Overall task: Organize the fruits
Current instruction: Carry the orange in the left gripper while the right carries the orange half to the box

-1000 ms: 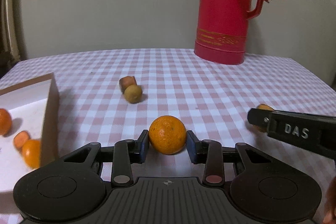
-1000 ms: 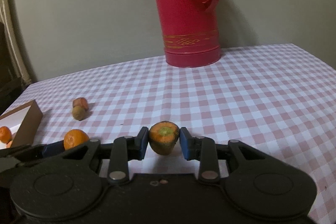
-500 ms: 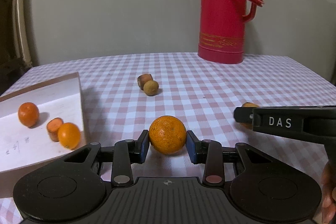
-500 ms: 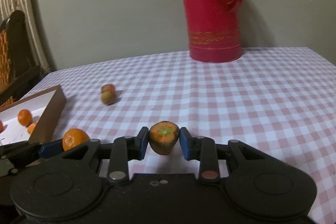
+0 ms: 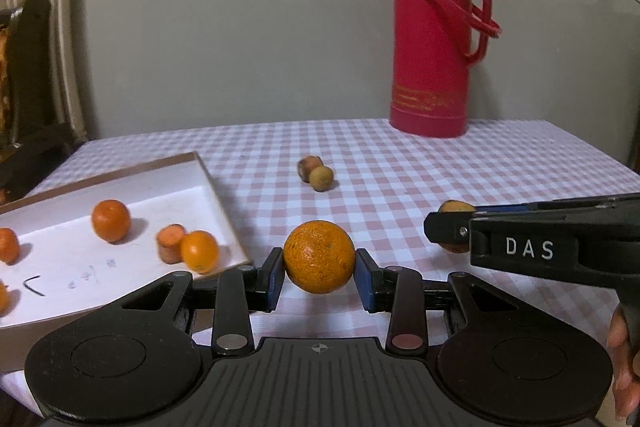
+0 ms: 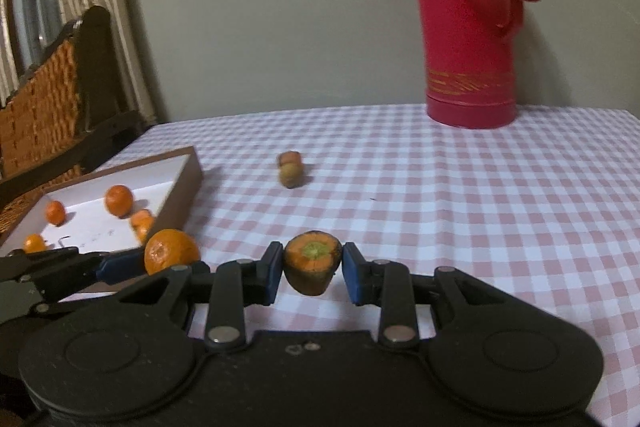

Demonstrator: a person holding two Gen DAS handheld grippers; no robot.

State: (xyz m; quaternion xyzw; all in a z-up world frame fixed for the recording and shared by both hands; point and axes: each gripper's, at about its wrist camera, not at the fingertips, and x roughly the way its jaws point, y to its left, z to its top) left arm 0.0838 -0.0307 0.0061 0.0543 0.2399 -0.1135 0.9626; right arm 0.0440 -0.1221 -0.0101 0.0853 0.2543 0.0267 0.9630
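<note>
Left wrist: thermos (image 5: 434, 39) (rear), tray (image 5: 218, 191) nr.

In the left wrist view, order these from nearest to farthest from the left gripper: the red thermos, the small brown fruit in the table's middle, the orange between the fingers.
1. The orange, held in the left gripper.
2. The small brown fruit, farther ahead at mid-table, touching a carrot piece.
3. The red thermos, at the far edge, to the right.
</note>
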